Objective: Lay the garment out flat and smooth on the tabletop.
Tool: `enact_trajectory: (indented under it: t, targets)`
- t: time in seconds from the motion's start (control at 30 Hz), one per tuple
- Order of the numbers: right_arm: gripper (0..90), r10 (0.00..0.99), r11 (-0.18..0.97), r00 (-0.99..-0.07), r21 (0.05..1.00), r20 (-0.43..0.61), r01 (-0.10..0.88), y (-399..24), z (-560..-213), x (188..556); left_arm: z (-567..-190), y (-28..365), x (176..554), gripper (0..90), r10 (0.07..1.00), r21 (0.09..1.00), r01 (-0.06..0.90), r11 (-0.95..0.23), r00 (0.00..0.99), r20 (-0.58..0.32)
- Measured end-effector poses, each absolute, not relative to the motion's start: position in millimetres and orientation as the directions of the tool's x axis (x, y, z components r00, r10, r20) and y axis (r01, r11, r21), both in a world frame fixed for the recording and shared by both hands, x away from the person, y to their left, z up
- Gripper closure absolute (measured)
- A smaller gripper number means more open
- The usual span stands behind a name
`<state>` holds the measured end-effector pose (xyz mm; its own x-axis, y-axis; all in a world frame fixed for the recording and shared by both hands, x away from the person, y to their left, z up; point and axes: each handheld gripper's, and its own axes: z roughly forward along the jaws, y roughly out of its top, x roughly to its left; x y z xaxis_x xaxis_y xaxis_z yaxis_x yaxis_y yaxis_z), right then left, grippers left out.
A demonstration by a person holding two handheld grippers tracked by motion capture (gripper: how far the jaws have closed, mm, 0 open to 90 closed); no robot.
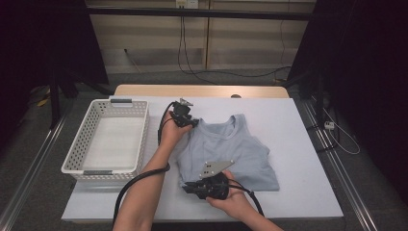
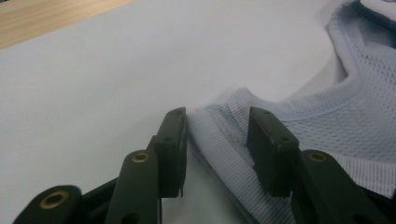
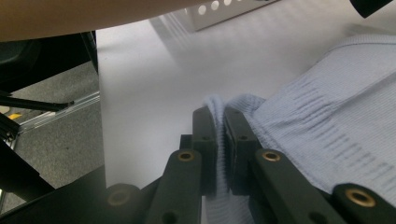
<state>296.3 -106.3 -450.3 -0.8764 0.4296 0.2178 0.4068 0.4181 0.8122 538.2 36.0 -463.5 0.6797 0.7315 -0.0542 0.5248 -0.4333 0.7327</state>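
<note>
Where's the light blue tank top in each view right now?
High view: tank top at table centre, right of the basket.
Left gripper view: shoulder strap lower centre-right, between the jaws.
Right gripper view: hem right of centre, pinched in the jaws.
Shared landmark: white table cover.

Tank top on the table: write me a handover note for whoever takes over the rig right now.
Right gripper: shut on the hem corner of the light blue tank top.
Left gripper: open, jaws either side of the shoulder strap, not yet pressing on it.
Tank top lies partly folded on the white table cover; the white basket stands to its left.
Done: hem corner gripped.
Left: probably close on the strap, finish folding, perhaps put it in the basket.
</note>
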Motion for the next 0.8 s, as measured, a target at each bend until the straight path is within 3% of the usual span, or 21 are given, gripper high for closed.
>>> enact_trajectory:
  t: [0.23,0.53,0.8]
  targets:
    - [85.2,0.440,0.418,-0.875,0.816,0.202,0.399,-106,-448,294,-465,35,541,62.3,0.740,0.716,0.564,-0.412,0.666,-0.099]
    - [85.2,0.447,0.418,-0.874,0.820,0.190,0.392,-106,-445,292,-462,31,539,82.1,0.763,0.688,0.620,-0.376,0.629,-0.149]
    - [85.3,0.444,0.411,-0.874,0.823,0.196,0.393,-107,-445,291,-456,38,543,85.1,0.778,0.654,0.682,-0.328,0.587,-0.222]
